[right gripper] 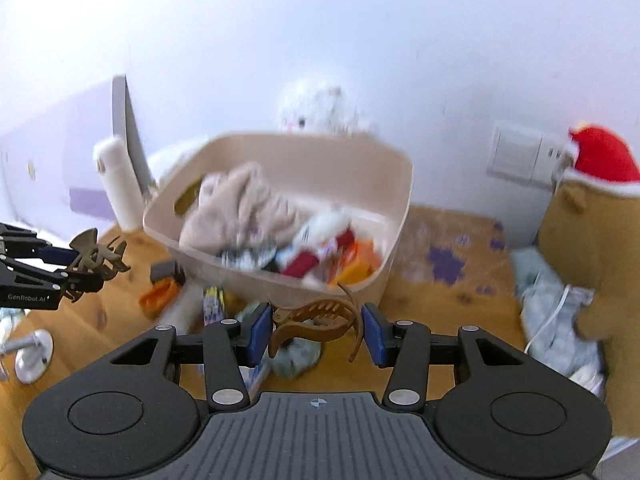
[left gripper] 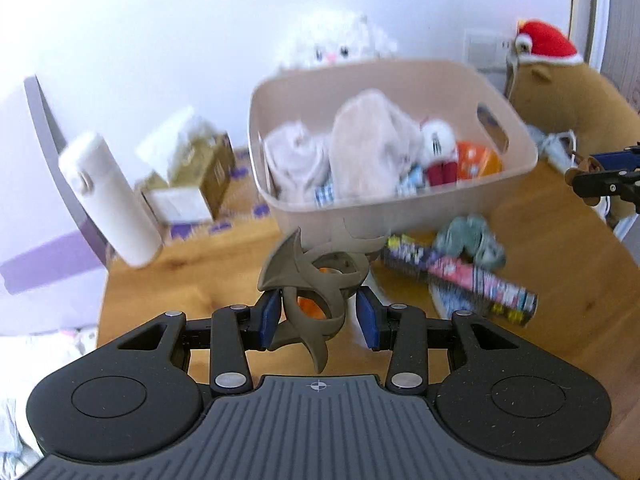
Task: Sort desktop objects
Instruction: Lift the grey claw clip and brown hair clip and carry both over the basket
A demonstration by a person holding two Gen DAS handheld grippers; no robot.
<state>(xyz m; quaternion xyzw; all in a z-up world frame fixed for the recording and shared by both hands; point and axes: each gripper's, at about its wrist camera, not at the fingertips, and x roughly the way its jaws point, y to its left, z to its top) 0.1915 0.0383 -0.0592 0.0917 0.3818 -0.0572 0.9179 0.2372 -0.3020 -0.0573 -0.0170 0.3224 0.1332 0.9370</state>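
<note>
Motion blur smears the beige plastic bin (left gripper: 384,208) and its heaped cloth and toys, so single items inside are hard to tell apart; the white plush toy (left gripper: 340,50) behind it is half hidden by the rim. The left gripper (left gripper: 320,316) is closed on a grey-brown plastic claw hair clip (left gripper: 316,284), a tangle of curved spikes standing roughly upright between the blue pads, its far end towards the bin. The right gripper (right gripper: 316,330) clamps a brown plastic claw hair clip (right gripper: 316,320) lying crosswise, long axis from pad to pad, curved teeth pointing ahead and down. Beyond the left gripper lie a patterned flat packet (left gripper: 460,280) and a teal scrunchie (left gripper: 472,244) on the wooden table (left gripper: 192,280).
</note>
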